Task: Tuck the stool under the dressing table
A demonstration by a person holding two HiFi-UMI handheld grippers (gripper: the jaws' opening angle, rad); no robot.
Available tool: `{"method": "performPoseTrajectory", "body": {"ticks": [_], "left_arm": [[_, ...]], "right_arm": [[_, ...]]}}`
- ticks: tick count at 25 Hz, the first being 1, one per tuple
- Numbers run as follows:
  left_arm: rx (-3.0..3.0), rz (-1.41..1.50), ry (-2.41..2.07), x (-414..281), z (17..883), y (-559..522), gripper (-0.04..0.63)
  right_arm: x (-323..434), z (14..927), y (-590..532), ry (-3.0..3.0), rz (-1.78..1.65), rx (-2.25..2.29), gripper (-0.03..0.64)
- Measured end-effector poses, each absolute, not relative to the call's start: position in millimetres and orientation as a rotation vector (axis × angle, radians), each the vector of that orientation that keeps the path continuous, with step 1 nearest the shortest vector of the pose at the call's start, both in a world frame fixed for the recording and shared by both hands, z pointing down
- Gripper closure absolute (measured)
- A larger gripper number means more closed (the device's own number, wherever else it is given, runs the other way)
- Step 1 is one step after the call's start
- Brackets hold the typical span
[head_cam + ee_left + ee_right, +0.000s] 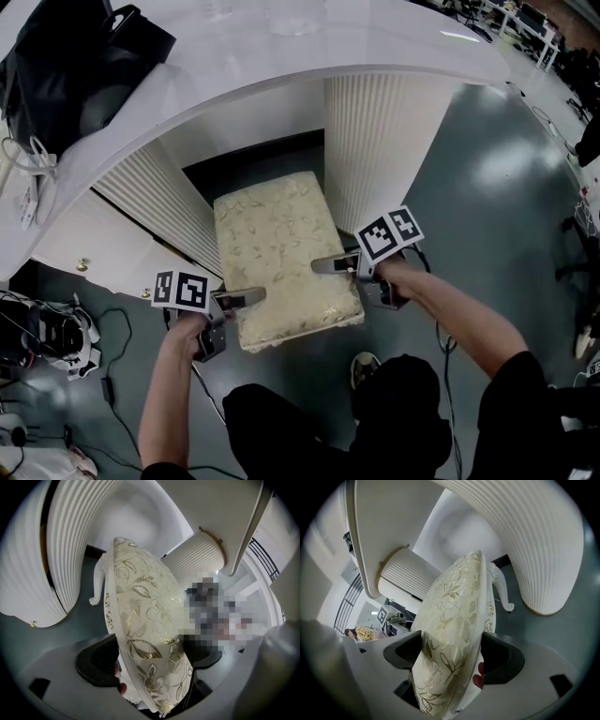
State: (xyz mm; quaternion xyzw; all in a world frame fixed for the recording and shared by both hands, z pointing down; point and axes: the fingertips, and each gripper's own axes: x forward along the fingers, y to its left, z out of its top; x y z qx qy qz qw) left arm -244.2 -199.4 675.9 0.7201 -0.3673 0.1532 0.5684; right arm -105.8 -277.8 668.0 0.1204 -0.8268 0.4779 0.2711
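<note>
The stool (281,253) has a cream seat cushion with gold leaf print and white curved legs (97,585). Its far end sits in the dark gap under the white dressing table (281,66), between two ribbed white pedestals. My left gripper (246,298) is shut on the stool's near left edge, jaws pressing the cushion (150,634) from both sides. On the near right edge, my right gripper (330,265) is shut on the cushion (450,639) too.
A black bag (80,70) lies on the tabletop at the left. The ribbed pedestals (384,131) (155,202) flank the opening. Cables and a white device (56,342) lie on the grey floor at the left. A shoe (364,367) shows below the stool.
</note>
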Motion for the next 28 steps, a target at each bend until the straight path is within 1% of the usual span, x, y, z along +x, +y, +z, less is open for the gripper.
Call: {"method": "performPoseTrajectory", "body": {"ticks": [8, 28], "left_arm": [[1.681, 0.342, -0.901, -250.7, 678.8, -223.5, 0.169], [1.640, 0.340, -0.931, -285.3, 675.8, -329.1, 0.167]], "right_arm": [[-114.9, 670.1, -305.7, -2.269, 1.261, 0.330, 0.238], [-151.4, 662.6, -416.1, -2.374, 1.226, 0.385, 0.238]]}}
